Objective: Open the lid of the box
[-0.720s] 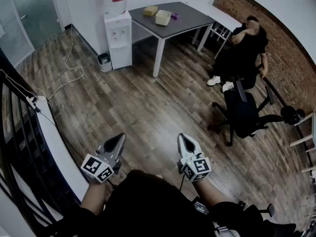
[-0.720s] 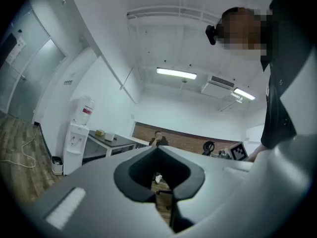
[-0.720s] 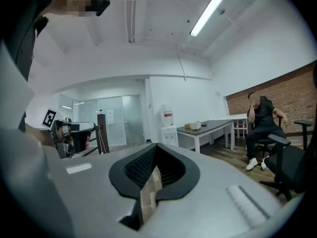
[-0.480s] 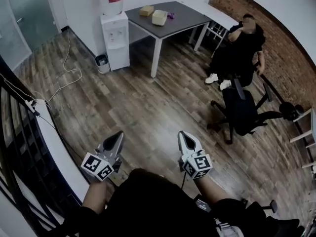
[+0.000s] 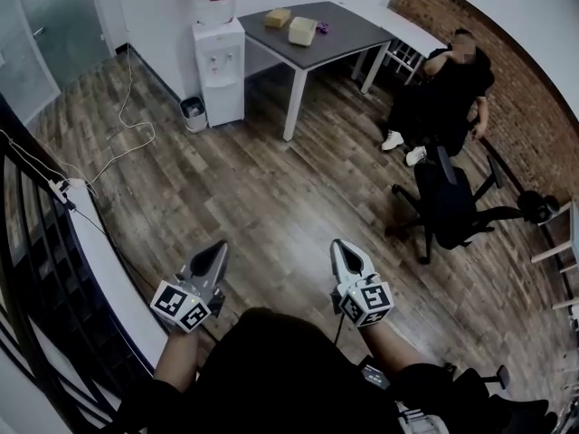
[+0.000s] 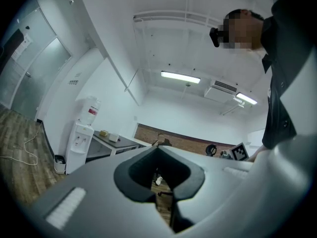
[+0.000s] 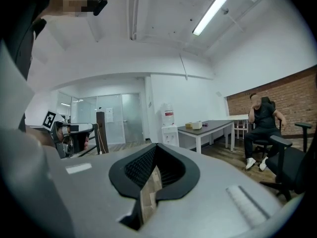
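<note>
Approach stage, by judgement. The left gripper (image 5: 217,248) and right gripper (image 5: 341,245) are pressed together, empty, well apart from the pale cream rectangular box (image 5: 301,32) on the grey white-legged table (image 5: 348,36). Next, closing that gap.

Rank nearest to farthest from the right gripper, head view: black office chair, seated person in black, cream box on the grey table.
1. Black office chair, ahead, right of the right gripper.
2. Seated person in black, beyond the chair, by the brick wall.
3. Cream box, far ahead on the grey table.
</note>
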Demonstrator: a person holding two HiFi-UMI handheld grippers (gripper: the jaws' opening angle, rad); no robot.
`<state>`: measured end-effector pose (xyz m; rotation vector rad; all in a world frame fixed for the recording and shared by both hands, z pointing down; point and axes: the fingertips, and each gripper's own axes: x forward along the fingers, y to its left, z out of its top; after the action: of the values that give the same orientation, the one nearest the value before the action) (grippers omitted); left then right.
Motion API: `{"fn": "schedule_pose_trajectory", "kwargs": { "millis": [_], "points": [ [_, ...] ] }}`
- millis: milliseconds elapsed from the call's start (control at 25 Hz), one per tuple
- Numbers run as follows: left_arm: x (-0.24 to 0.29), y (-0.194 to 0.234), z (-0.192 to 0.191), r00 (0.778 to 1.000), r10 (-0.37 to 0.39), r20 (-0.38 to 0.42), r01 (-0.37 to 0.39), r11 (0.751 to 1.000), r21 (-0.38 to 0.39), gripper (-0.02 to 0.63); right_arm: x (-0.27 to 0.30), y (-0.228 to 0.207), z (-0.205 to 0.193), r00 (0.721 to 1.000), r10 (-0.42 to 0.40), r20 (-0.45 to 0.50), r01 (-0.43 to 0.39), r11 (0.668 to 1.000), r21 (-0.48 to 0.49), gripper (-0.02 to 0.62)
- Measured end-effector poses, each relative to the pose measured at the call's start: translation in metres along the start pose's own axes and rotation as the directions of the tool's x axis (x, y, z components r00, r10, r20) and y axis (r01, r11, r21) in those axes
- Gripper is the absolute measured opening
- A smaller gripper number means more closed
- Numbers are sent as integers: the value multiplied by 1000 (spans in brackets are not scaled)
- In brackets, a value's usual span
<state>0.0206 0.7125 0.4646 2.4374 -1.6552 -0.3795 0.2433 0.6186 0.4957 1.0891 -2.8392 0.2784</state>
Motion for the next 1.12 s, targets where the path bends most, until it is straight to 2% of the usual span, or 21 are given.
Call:
{"fn": "schedule_pose_trajectory", "kwargs": {
  "millis": [160, 280, 400, 520, 800, 1000, 1120],
  "points": [
    [-5, 10, 3, 1000, -18, 18, 18, 1000, -4, 0, 2, 12, -2, 1000, -3, 17, 2, 1000, 11, 2],
    [-2, 20, 8, 999, -23, 39, 24, 1000, -19, 0, 6, 21, 0, 1000, 6, -6, -6, 1000, -20, 2],
    [4, 28, 5, 999, -22, 30, 23, 999, -30, 0, 11, 20, -1, 1000, 6, -24, -7, 999, -47, 2],
    [19, 35, 1, 1000, -22, 15, 22, 1000, -8, 0, 22, 13, 1, 1000, 5, -16, -6, 997, -74, 2],
    [77, 53, -3, 1000, 9, 26, -9, 1000, 0, 0, 72, -24, -5, 997, 73, -30, -76, 993, -93, 2],
    [129, 63, 6, 999, 12, 31, -12, 1000, 8, 0, 110, -64, 10, 995, 98, 0, -98, 994, -41, 2],
    [154, 74, 11, 998, 37, 43, -37, 999, 5, 0, 122, -86, 18, 994, 109, 19, -108, 993, -48, 2]
  ]
}}
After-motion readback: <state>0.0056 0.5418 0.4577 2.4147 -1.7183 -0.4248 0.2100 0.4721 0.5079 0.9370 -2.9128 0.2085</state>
